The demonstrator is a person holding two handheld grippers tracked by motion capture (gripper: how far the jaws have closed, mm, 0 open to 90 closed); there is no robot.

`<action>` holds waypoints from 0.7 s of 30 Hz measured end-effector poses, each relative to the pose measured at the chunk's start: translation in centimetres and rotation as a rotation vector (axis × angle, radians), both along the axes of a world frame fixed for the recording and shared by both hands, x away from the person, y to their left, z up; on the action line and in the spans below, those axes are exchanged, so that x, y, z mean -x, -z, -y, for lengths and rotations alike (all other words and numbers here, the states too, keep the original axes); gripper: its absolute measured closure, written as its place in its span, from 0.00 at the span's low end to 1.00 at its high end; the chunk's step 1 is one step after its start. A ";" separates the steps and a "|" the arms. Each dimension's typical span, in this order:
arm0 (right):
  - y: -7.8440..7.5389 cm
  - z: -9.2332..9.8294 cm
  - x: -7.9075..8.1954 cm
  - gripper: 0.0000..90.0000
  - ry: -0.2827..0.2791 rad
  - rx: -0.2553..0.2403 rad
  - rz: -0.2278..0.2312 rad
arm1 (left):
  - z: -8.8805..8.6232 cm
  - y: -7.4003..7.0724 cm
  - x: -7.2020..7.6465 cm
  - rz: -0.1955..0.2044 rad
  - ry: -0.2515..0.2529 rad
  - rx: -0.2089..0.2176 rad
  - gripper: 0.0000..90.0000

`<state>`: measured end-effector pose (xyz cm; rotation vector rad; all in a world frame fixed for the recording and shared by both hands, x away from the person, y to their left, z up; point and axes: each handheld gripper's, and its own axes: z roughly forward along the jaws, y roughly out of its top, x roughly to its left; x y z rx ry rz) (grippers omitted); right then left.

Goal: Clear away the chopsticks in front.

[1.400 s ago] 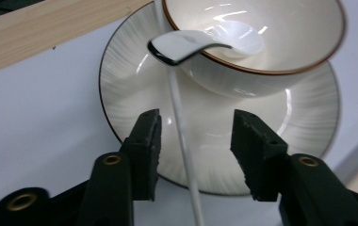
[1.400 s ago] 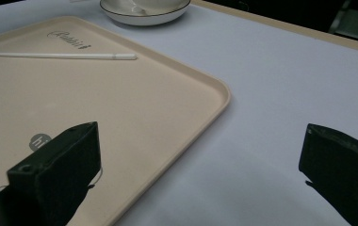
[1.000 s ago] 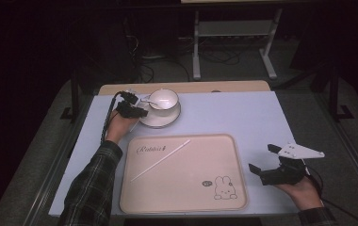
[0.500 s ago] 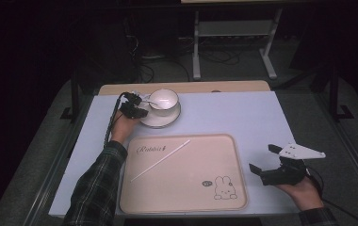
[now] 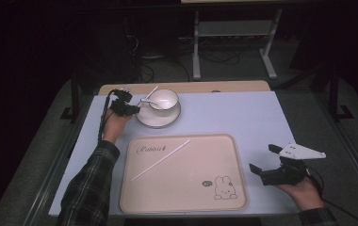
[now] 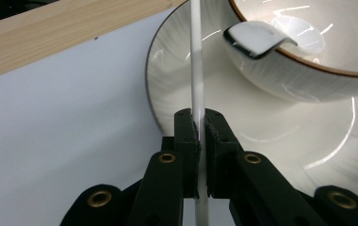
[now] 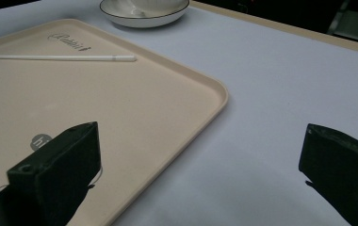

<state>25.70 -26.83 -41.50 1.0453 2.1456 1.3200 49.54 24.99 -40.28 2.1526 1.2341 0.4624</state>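
L gripper [image 6: 199,123] is clamped on a thin white stick [image 6: 196,66], jaws pinched tight w/ the stick running up between them, over the near rim of a white saucer [image 6: 177,89]. In the high view the L gripper [image 5: 131,108] sits at the saucer's [image 5: 145,119] left edge; stick [image 5: 149,92] angles up toward the back. A white cup [image 5: 163,99] w/ brown rim stands on the saucer, a spoon [image 6: 255,39] resting in it.

R gripper [image 5: 267,160] has jaws spread wide, nothing between, held above the pale blue tabletop [image 5: 243,113] just right of a beige tray [image 5: 224,146]. A 2nd white stick [image 5: 160,160] lies diagonally on the tray; rabbit print [image 5: 223,187] at its near-right corner.
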 end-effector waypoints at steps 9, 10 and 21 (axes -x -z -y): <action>0.0 -0.2 0.0 0.00 -0.001 0.005 -0.002 | -3.2 -1.2 2.9 -0.008 -0.022 0.051 0.94; 0.0 -0.2 0.0 0.00 -0.002 0.006 0.000 | -3.5 -1.3 3.3 -0.010 -0.022 0.050 0.94; -0.1 -0.2 0.0 0.00 0.002 0.005 0.000 | -5.9 -1.5 8.6 -0.022 -0.018 0.032 0.94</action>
